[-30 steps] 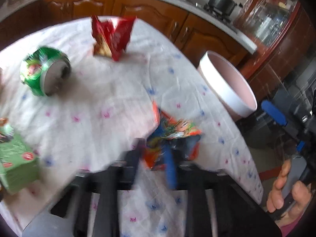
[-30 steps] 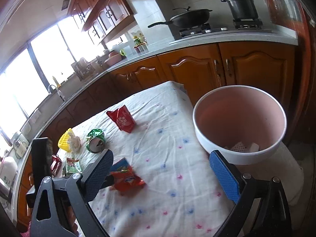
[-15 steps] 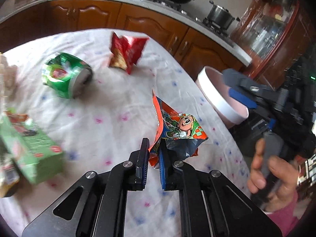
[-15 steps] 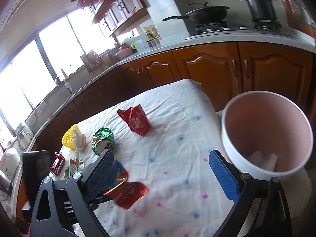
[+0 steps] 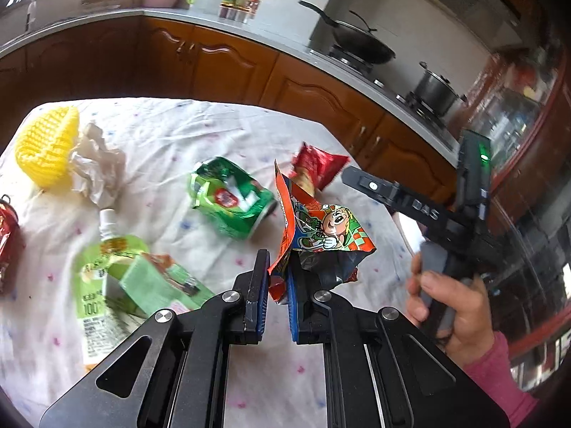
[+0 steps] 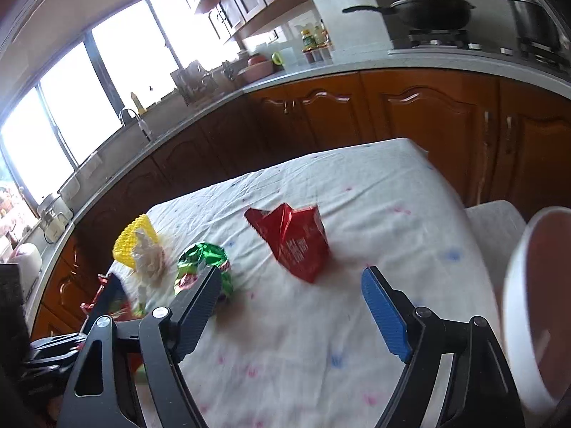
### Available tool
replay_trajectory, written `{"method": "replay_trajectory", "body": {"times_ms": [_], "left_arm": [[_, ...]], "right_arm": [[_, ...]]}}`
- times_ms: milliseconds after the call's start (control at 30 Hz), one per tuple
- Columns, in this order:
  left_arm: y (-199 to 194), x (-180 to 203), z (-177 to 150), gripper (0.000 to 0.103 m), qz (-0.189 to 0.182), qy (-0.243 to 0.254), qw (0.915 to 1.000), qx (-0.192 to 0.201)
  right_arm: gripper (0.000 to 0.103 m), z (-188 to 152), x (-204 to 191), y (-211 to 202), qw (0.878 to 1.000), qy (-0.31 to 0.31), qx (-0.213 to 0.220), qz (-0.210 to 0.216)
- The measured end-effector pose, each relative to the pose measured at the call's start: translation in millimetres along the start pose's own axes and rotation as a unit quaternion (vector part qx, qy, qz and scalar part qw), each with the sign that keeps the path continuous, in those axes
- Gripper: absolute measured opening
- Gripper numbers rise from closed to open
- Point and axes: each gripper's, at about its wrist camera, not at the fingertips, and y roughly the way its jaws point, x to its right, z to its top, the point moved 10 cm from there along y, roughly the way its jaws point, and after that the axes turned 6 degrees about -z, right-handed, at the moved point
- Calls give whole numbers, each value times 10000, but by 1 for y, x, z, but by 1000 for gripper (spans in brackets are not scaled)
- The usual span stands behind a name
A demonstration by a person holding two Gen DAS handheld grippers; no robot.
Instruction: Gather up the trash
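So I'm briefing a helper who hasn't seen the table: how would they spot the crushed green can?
On the white cloth-covered table, look mid-table, left of the upright red snack bag. The crushed green can lies on its side there, the only shiny green metal thing.

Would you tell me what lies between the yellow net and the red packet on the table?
A crushed green can, with crumpled paper against the net; the right wrist view shows it, packet beyond.
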Motion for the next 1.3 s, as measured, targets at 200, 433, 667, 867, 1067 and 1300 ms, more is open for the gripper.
{"method": "replay_trajectory", "body": {"times_ms": [200,433,667,867,1067,1300], "left_arm": [[2,-11,-1,8,46,-133,9999,-34],[0,-9,-1,8,17,-115,9999,-13],[5,8,-2,8,-146,-33,9999,-54],[13,38,-9,8,-342,162,9992,-150],[22,69,-13,8,-482,397,9977,-246],[35,106,-18,8,-632,683,9950,-372]], "right_arm": [[81,17,7,34,9999,126,-26,52],[29,11,17,40,9997,209,-144,-3],[26,-7,21,-14,9996,255,108,80],[27,-27,39,-65,9985,460,298,-8],[27,-38,66,-113,9963,645,537,-205],[27,-49,101,-150,9919,887,744,-514]]}}
